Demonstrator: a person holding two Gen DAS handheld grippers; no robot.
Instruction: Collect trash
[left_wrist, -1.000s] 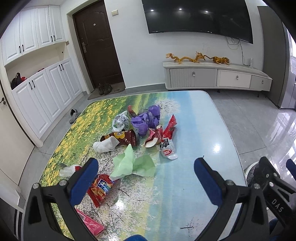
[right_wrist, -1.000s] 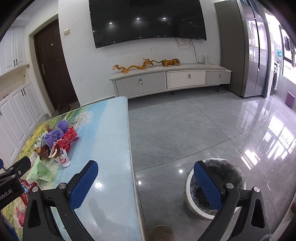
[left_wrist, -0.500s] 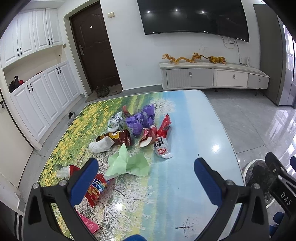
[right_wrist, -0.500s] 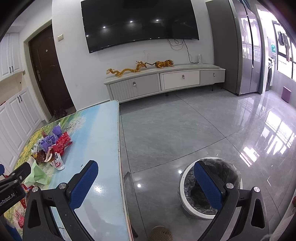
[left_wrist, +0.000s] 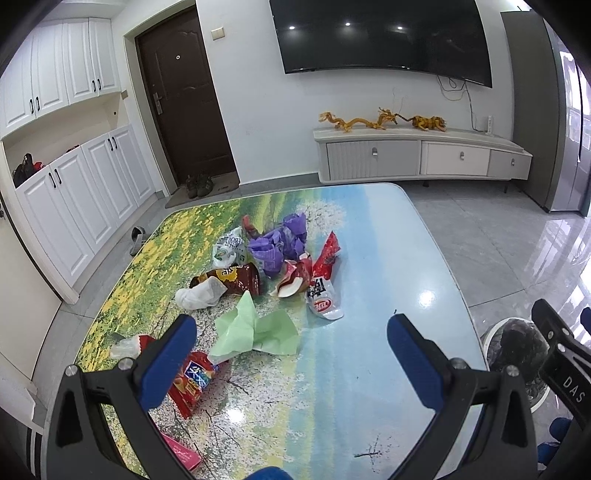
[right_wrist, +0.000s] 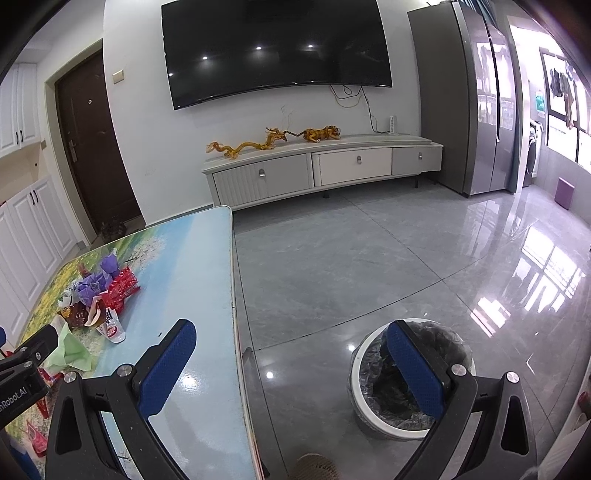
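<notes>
Both grippers gape wide and empty: the left gripper hangs above the bench with the green paper just ahead, while the right gripper straddles the bench edge near the bin.

The pink packet is half hidden behind the left tongs.

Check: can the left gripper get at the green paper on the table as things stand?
Probably yes. The left gripper is open, empty and aimed over the table, with the green paper lying loose just ahead between its fingers. Nothing lies on top of it; only a red snack bag sits beside it.
</notes>
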